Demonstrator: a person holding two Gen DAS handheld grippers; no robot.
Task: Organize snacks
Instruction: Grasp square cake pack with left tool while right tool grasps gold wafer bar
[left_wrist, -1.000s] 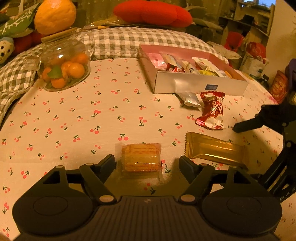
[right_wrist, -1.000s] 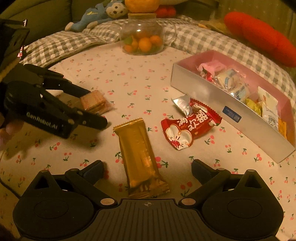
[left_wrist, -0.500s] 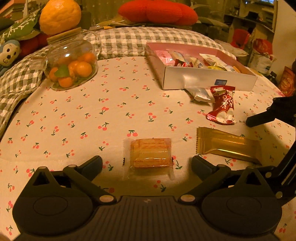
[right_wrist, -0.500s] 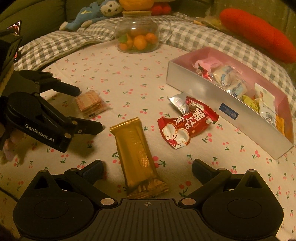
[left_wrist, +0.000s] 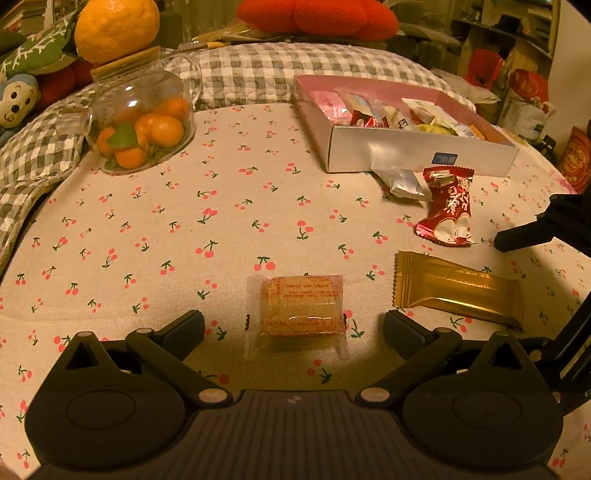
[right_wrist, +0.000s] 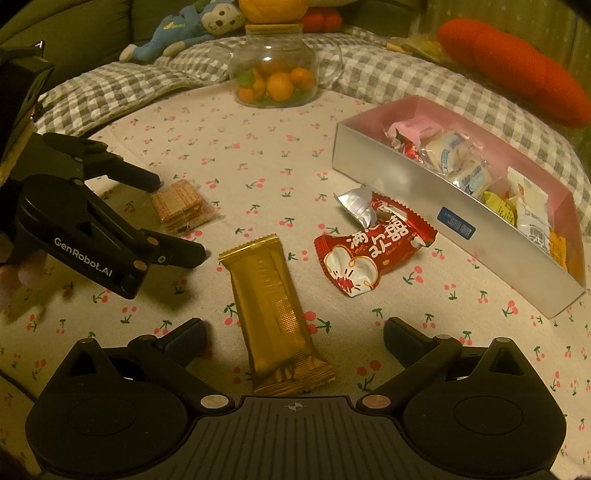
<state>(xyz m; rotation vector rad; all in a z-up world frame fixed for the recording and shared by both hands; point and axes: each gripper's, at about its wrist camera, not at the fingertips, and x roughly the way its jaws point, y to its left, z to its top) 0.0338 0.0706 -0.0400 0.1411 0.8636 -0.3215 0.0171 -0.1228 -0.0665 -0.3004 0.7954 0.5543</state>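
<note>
Since a second ago the left gripper (left_wrist: 293, 325) has spread its jaws wide; the clear-wrapped cracker pack (left_wrist: 301, 308) lies between the fingers, untouched on the cherry-print tablecloth (left_wrist: 147, 229), near its front edge. Over the same second the view has drawn back a little from the pack. The right gripper (right_wrist: 293, 336) also stands wide open, its fingers either side of the near end of the gold bar (right_wrist: 275, 314), not pressing it. Further in, the red packet (right_wrist: 373, 254) and a small silver packet (right_wrist: 356, 208) lie just in front of the long side wall of the snack box (right_wrist: 424, 192), which sits toward the cloth's far right edge. Several wrapped snacks are already inside. By my reading, four pieces are left to box. At the far edge stands a glass jar (left_wrist: 142, 118) of small oranges.
</note>
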